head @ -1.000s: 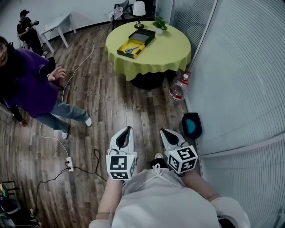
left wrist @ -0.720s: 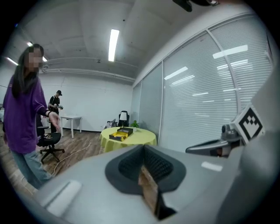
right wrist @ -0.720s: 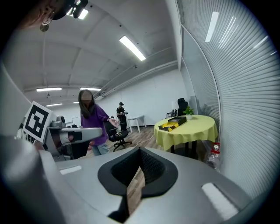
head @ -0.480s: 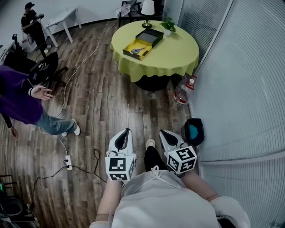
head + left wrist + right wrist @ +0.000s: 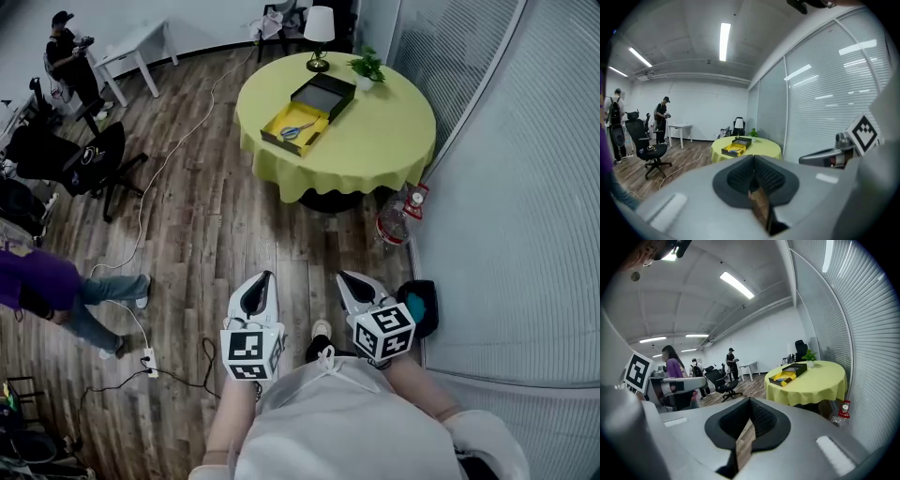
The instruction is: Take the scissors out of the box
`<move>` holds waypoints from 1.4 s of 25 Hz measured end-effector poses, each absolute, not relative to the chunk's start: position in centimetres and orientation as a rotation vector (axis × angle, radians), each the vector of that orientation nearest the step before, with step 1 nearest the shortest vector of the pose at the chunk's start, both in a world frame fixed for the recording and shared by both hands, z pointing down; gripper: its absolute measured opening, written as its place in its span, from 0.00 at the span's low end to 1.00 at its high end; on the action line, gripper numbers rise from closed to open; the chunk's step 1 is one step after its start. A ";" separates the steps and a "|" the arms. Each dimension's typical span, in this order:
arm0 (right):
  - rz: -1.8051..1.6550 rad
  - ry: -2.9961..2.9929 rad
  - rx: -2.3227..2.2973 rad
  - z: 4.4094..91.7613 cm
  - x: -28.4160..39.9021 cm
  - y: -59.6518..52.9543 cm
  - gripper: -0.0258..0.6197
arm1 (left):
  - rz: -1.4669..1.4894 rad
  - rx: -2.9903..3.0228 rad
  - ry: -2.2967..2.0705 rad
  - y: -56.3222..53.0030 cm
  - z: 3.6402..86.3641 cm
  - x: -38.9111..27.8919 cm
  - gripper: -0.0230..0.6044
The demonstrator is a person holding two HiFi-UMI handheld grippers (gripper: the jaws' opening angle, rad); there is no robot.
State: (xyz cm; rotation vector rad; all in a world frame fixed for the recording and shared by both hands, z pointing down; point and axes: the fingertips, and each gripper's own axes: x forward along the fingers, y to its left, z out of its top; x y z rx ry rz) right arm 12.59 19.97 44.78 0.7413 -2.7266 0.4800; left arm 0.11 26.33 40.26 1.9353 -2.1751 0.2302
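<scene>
Far ahead stands a round table under a yellow cloth (image 5: 375, 141). On it lies an open box with a yellow lining (image 5: 279, 138), and the scissors (image 5: 298, 129) rest inside it. The box's black lid (image 5: 323, 96) sits just behind. My left gripper (image 5: 265, 278) and right gripper (image 5: 349, 279) are held side by side at waist height over the wood floor, well short of the table. Both are shut and empty. The box (image 5: 735, 148) looks small and distant beyond the left gripper (image 5: 752, 177). It shows the same way, box (image 5: 786, 376), past the right gripper (image 5: 749, 420).
A lamp (image 5: 319, 28) and a potted plant (image 5: 367, 67) stand at the table's far side. A water bottle (image 5: 398, 220) and a black bin (image 5: 419, 307) sit by the blinds wall on the right. At left are an office chair (image 5: 103, 155), a floor cable, a power strip (image 5: 150, 361) and a person in purple (image 5: 37, 286).
Both grippers and the view have advanced toward the table, which now shows larger and lower. The person in purple has slipped back to the left edge.
</scene>
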 end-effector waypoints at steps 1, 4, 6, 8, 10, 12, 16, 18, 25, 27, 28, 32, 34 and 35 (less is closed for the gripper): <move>0.476 -2.728 0.742 44.7 12.1 18.2 0.04 | 0.235 1.938 -2.178 24.6 40.3 -0.4 0.04; 0.470 -2.731 0.748 44.9 10.9 13.0 0.04 | 0.236 1.935 -2.189 19.5 40.5 -2.1 0.04; 0.467 -2.729 0.745 45.2 10.3 10.1 0.04 | 0.225 1.928 -2.189 16.6 40.8 -3.0 0.04; 0.472 -2.723 0.748 45.5 9.9 7.5 0.04 | 0.230 1.928 -2.180 14.1 41.2 -3.5 0.04; 0.491 -2.713 0.761 45.9 9.7 5.2 0.04 | 0.250 1.941 -2.155 11.8 41.8 -3.8 0.04; 0.515 -2.697 0.771 46.7 9.5 3.2 0.04 | 0.272 1.951 -2.130 9.6 42.5 -4.1 0.04; 0.551 -2.666 0.814 48.2 8.5 -0.9 0.04 | 0.301 1.960 -2.078 4.7 44.0 -5.8 0.04; 0.562 -2.653 0.845 48.8 7.6 -3.1 0.04 | 0.316 1.979 -2.043 1.9 44.9 -6.9 0.04; 0.590 -2.593 1.012 50.5 2.5 -12.5 0.04 | 0.359 2.071 -1.929 -9.2 46.8 -13.1 0.04; 0.610 -2.571 1.066 50.6 0.4 -15.2 0.04 | 0.390 2.088 -1.892 -12.4 47.1 -15.6 0.04; 0.619 -2.560 1.089 50.7 -0.8 -16.4 0.04 | 0.405 2.099 -1.877 -13.9 47.2 -16.8 0.04; 0.654 -2.517 1.190 50.9 -5.4 -21.7 0.04 | 0.443 2.169 -1.779 -20.1 47.7 -21.5 0.04; 0.675 -2.490 1.231 51.0 -7.7 -24.3 0.04 | 0.457 2.197 -1.718 -23.0 48.3 -23.7 0.04; 0.685 -2.474 1.246 51.2 -8.8 -25.4 0.04 | 0.465 2.207 -1.686 -24.3 48.6 -24.8 0.04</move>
